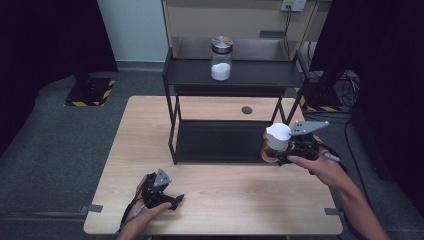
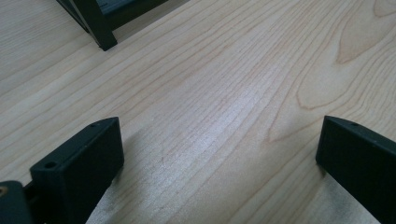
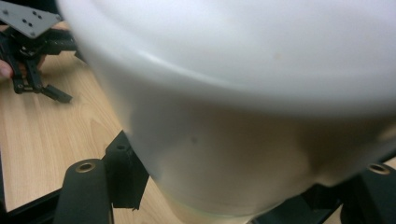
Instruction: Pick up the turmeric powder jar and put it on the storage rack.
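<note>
Jar [image 1: 274, 143] with a white lid hangs clamped in the right claw [image 1: 280, 150] at the rack's [image 1: 172, 130] right end, above the counter [image 1: 225, 195]; keep it upright while carrying. Left claw [image 1: 172, 200] rests idle. Left gripper view confirms its jaws spread over bare wood. Right gripper view shows the lid [image 3: 243, 60] close, blurred.
</note>
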Demonstrator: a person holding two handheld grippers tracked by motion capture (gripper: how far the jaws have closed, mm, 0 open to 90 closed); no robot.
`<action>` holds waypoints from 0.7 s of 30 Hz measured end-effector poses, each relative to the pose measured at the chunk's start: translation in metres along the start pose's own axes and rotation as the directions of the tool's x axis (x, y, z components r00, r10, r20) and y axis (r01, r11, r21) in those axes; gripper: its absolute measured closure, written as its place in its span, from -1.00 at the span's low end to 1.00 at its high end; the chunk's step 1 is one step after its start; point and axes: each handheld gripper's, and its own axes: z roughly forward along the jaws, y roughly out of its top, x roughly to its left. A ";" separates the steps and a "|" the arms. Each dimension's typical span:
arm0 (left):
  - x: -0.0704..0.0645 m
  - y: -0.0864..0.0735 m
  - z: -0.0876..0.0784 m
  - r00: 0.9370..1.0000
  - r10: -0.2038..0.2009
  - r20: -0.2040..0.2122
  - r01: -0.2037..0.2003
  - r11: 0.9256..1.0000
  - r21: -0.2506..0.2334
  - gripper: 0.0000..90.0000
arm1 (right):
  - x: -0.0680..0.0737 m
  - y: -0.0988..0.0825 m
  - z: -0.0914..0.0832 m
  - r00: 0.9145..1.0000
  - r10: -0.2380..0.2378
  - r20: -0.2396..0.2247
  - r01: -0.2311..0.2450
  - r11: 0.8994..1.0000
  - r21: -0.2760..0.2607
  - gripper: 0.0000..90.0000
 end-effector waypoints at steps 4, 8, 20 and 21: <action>0.000 0.000 0.000 1.000 0.000 0.000 0.000 1.000 0.000 -1.00 | -0.007 0.016 -0.001 1.000 -0.016 -0.014 0.016 1.000 0.002 -0.29; 0.000 0.000 0.000 1.000 0.000 0.000 0.000 1.000 0.000 -1.00 | -0.012 0.030 -0.004 0.999 -0.027 -0.022 0.027 1.000 -0.003 -0.29; 0.000 0.000 0.000 1.000 0.000 0.000 0.000 1.000 0.000 -1.00 | -0.025 0.078 -0.027 0.999 -0.045 -0.017 0.045 0.999 -0.029 -0.29; 0.000 0.000 0.000 1.000 0.000 0.000 0.000 1.000 0.000 -1.00 | -0.025 0.081 -0.028 0.999 -0.047 -0.016 0.047 0.998 -0.030 -0.29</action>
